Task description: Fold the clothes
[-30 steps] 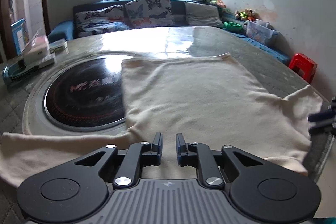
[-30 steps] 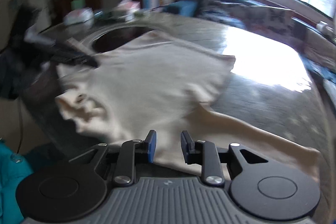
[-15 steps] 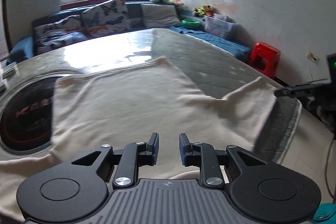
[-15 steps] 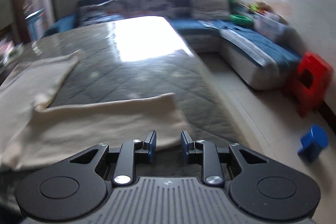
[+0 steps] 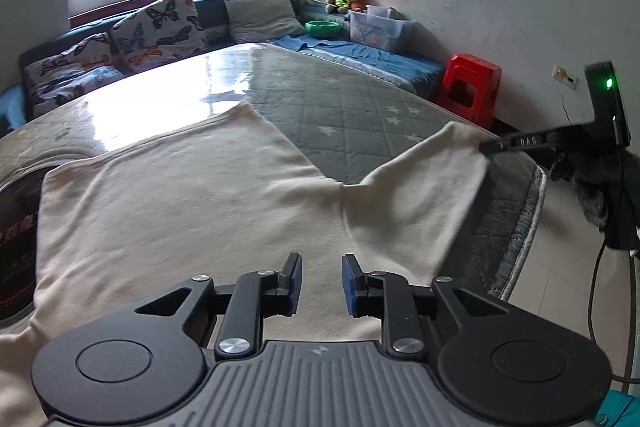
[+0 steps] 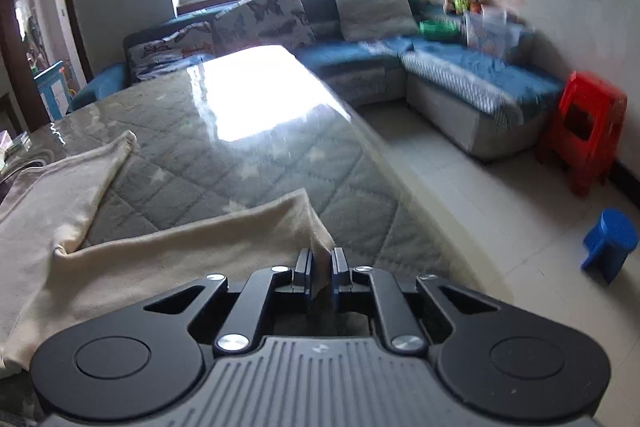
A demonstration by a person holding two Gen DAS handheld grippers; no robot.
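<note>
A cream long-sleeved shirt [image 5: 192,195] lies spread flat on the quilted grey table [image 5: 360,107]. My left gripper [image 5: 320,279] is open and hovers just above the shirt's near edge, holding nothing. My right gripper [image 6: 320,267] is shut on the cuff of the shirt's right sleeve [image 6: 224,239]. In the left wrist view the right gripper [image 5: 486,147] pinches the sleeve end [image 5: 432,179] near the table's right edge, the sleeve stretched outward.
A dark round hotplate [image 5: 16,227] is set in the table at left, partly under the shirt. A blue sofa with cushions [image 6: 360,35] stands behind. A red stool [image 6: 584,135] and a blue stool [image 6: 610,243] stand on the tiled floor to the right.
My right gripper has closed on the sleeve cuff, which lay free half a second ago. My left gripper has swung right over the shirt and stays open.
</note>
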